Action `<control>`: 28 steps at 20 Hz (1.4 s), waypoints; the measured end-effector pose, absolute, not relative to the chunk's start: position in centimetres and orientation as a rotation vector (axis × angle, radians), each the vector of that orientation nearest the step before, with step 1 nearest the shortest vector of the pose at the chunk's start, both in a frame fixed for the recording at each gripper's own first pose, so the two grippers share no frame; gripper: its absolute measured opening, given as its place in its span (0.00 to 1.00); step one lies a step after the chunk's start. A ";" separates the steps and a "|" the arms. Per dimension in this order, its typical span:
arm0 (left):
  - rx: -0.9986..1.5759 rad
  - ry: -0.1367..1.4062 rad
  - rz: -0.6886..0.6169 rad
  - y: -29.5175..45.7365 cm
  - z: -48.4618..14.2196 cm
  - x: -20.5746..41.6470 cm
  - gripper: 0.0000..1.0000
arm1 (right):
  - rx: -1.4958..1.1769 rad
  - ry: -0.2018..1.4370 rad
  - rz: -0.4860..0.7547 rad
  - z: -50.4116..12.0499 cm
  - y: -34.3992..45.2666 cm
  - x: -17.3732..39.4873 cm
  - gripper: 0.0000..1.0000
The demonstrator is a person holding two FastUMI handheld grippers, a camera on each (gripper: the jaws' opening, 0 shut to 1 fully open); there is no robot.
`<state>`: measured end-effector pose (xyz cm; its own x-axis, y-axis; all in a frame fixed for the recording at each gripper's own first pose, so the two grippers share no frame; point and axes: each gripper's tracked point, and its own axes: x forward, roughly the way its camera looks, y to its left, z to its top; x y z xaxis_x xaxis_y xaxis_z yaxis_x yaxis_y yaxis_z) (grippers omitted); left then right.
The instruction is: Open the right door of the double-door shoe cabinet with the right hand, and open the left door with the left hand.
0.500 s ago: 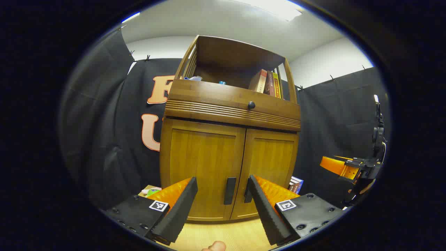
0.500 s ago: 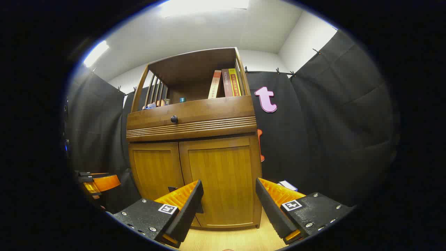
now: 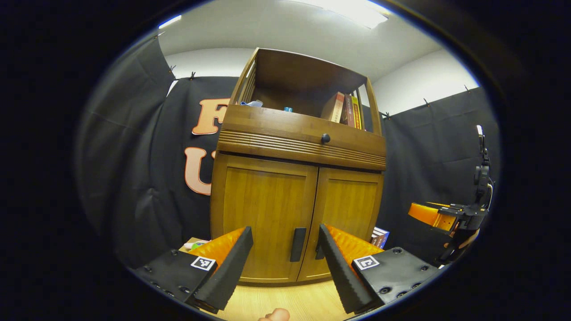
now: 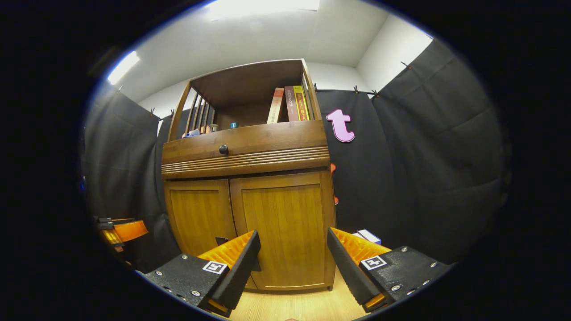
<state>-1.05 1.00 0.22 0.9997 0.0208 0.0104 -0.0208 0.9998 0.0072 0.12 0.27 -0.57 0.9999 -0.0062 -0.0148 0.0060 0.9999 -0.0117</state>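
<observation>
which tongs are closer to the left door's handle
Left. The left tongs are open and lined up in front of the left door handle, not touching it. The right tongs face the right door, off to the handle's right.

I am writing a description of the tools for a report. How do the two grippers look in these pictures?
Left gripper and right gripper look alike: two wedge-shaped fingers with ribbed faces, fixed on flat black blocks with screws. Each block carries a small square black-and-white marker.
</observation>
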 end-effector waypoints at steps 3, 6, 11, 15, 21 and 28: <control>0.012 -0.015 0.044 1.7 0.5 -1.2 0.97 | -0.013 0.022 0.016 -1.0 1.0 0.2 0.93; 0.024 -0.008 0.065 2.4 0.4 -1.4 0.97 | -0.004 0.012 0.037 -1.1 1.6 0.2 0.93; 0.035 -0.018 0.072 3.6 0.4 -2.3 0.97 | 0.001 0.030 0.037 -2.5 3.1 1.4 0.93; 0.056 -0.036 0.109 5.3 1.0 -3.2 0.97 | 0.000 0.052 0.081 -4.4 5.7 2.5 0.93; 0.068 -0.050 0.142 6.9 1.3 -4.3 0.96 | -0.025 0.115 0.157 -9.9 9.5 5.6 0.93; 0.072 -0.043 0.181 9.3 1.1 -4.9 0.96 | -0.023 0.214 0.158 -16.8 11.4 10.7 0.94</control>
